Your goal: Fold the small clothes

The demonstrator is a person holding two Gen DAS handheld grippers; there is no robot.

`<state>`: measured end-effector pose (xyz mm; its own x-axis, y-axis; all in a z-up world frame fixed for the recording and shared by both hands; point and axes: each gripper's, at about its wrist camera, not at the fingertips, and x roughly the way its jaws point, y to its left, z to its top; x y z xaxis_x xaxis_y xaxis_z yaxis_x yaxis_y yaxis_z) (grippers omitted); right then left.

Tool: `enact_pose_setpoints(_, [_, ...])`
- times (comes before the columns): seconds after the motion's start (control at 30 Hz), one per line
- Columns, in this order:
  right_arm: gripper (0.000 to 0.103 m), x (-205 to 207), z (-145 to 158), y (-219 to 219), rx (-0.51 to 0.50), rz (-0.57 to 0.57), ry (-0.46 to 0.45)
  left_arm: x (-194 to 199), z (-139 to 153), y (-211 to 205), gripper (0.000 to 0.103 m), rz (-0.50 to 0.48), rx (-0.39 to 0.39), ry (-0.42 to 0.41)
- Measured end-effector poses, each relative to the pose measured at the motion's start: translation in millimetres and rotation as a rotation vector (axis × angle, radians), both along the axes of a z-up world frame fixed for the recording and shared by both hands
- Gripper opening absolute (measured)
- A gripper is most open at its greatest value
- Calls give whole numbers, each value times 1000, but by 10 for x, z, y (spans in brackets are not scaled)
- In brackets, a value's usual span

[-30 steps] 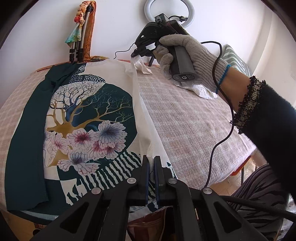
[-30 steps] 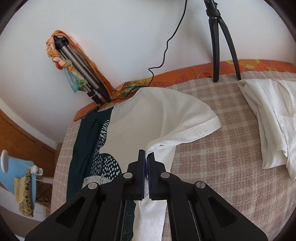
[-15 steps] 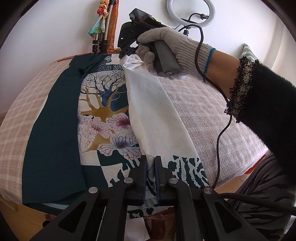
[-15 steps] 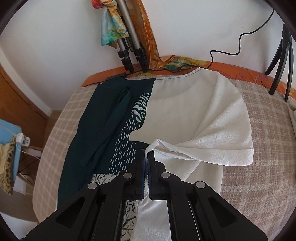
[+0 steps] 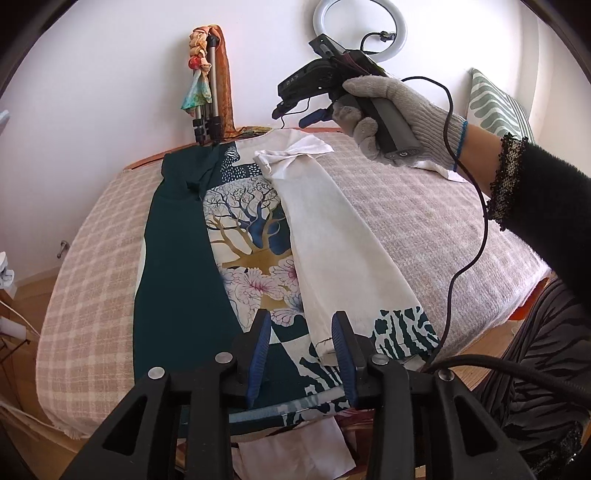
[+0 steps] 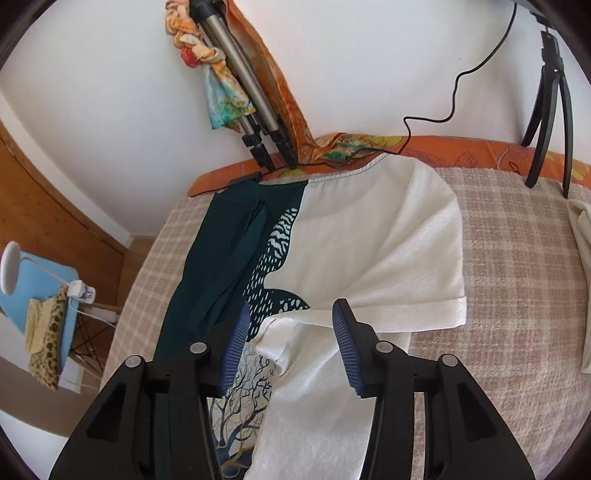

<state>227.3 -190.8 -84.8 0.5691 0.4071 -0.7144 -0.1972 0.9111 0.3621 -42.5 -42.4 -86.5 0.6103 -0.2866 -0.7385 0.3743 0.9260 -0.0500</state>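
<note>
White wall stood behind a bed covered by a beige checked blanket (image 5: 424,221), with an orange patterned edge along the far side. A printed garment (image 5: 251,236) lay flat along the blanket, dark green down one side, a tree-and-flower print in the middle, and its white side folded inward as a long white panel (image 5: 332,251) lying over the print. The white sleeve (image 6: 399,258) spread toward the checked blanket in the right wrist view, its hem beside the plaid. The left gripper (image 5: 301,354) hovered at the near hem, its blue-padded jaws opening; the lower corner of the white panel showed between them, and the pads did not press on it. The right gripper (image 6: 291,343) was at the shoulder end, its jaws also opening, a crumpled white fold of the garment between them but not pinched. In the left wrist view a grey-gloved hand (image 5: 399,110) held the right gripper's handle above the far end, a black cable trailing from it. A folded tripod (image 6: 251,96) wrapped in a colourful scarf leaned on the wall. A ring light (image 5: 360,22) stood behind. Another white cloth (image 6: 580,258) lay at the right edge.
</note>
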Motion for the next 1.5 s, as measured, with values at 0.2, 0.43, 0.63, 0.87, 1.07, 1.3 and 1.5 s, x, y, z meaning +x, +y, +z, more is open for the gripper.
enact_pose_setpoints(0.2, [48, 64, -165, -784, 57, -222, 56, 322, 241, 28, 35, -41, -43, 12])
enact_pose_setpoints(0.43, [48, 333, -596, -1110, 139, -280, 142, 603, 229, 60, 35, -28, -70, 13])
enact_pose_setpoints(0.63, [11, 536, -646, -963, 160, -177, 135, 758, 133, 197, 35, 7, -97, 71])
enact_pose_setpoints(0.87, [1, 675, -381, -700, 175, -127, 95, 786, 179, 339, 35, 24, -134, 76])
enact_pose_setpoints(1.07, [0, 970, -129, -239, 97, -73, 56, 835, 123, 447, 35, 54, -144, 105])
enact_pose_setpoints(1.3, [0, 1394, -219, 223, 49, -37, 66, 908, 51, 613, 35, 108, -147, 124])
enact_pose_setpoints(1.5, [1, 1610, -459, 508, -66, -28, 101, 941, 28, 614, 35, 112, -130, 122])
